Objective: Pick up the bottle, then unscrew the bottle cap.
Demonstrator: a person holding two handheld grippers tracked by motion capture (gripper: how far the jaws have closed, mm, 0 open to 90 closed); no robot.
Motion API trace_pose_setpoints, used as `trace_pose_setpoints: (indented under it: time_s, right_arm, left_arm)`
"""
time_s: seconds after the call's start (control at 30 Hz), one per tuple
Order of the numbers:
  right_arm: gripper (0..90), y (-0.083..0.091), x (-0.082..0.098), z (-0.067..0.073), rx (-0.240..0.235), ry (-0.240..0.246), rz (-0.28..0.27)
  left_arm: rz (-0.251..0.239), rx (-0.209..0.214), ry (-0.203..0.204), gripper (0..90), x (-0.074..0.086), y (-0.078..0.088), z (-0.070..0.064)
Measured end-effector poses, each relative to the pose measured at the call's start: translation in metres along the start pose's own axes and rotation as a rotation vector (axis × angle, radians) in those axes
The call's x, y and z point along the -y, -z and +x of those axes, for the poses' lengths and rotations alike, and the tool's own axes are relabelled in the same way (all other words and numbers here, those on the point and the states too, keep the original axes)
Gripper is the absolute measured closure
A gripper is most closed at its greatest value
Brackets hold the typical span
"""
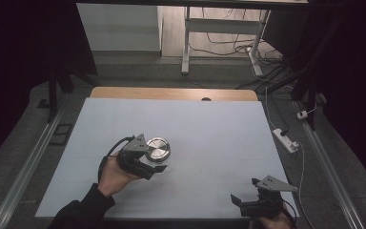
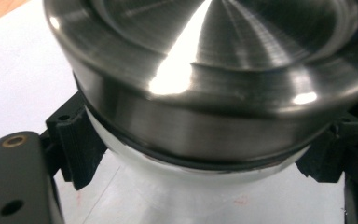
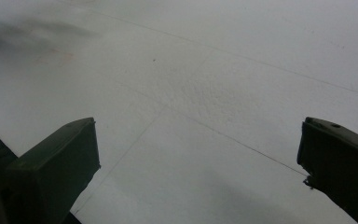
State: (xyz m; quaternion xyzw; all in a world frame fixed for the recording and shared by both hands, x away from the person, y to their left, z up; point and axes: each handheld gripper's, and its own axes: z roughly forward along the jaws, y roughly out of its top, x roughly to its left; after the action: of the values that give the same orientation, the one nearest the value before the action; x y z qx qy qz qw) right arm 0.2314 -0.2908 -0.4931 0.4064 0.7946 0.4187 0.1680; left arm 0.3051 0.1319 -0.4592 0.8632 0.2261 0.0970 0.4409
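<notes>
A round jar with a brushed steel lid [image 1: 157,149] is left of the middle of the white table [image 1: 209,119]. My left gripper [image 1: 158,161] is shut on it, a black jaw on either side just under the lid. In the left gripper view the steel lid [image 2: 205,70] looms close, and the ribbed pads [image 2: 77,140] press on the pale body beneath the lid's rim. Whether the jar rests on the table or hangs just above it I cannot tell. My right gripper [image 1: 244,191] is near the table's front right corner, open, and between its jaws [image 3: 196,158] lies bare white surface.
A wooden strip [image 1: 171,93] runs along the table's far edge. On the floor to the right lie a white power strip [image 1: 286,139] and cables. A white desk frame [image 1: 186,47] stands behind the table. Dark curtains flank both sides.
</notes>
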Motion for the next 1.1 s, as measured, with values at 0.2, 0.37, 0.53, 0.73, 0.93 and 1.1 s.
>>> trace_pose_setpoints:
  time_s: [0.2,0.37,0.53,0.73,0.93,1.1]
  right_arm:
    - [0.0,0.000,0.000,0.000,-0.001,0.005,0.001]
    - [0.0,0.000,0.000,0.001,0.006,0.005,0.009]
    - [0.0,0.000,0.000,0.001,0.003,0.002,0.005]
    - [0.0,0.001,0.000,0.000,-0.001,-0.001,0.001]
    - [0.0,0.002,-0.004,0.003,-0.023,-0.001,-0.026]
    - [0.0,0.003,-0.008,0.005,-0.030,0.003,-0.053]
  left_arm:
    - [-0.006,0.015,-0.006,15.5,-0.003,-0.006,-0.006]
    - [-0.001,0.021,-0.022,15.6,-0.004,-0.011,-0.010]
    - [-0.012,0.025,-0.016,15.6,-0.004,-0.010,-0.010]
    - [-0.018,0.032,-0.012,15.6,-0.002,-0.011,-0.010]
    - [-0.017,0.040,-0.013,15.5,-0.001,-0.013,-0.012]
    - [-0.016,0.040,-0.013,15.6,0.000,-0.014,-0.012]
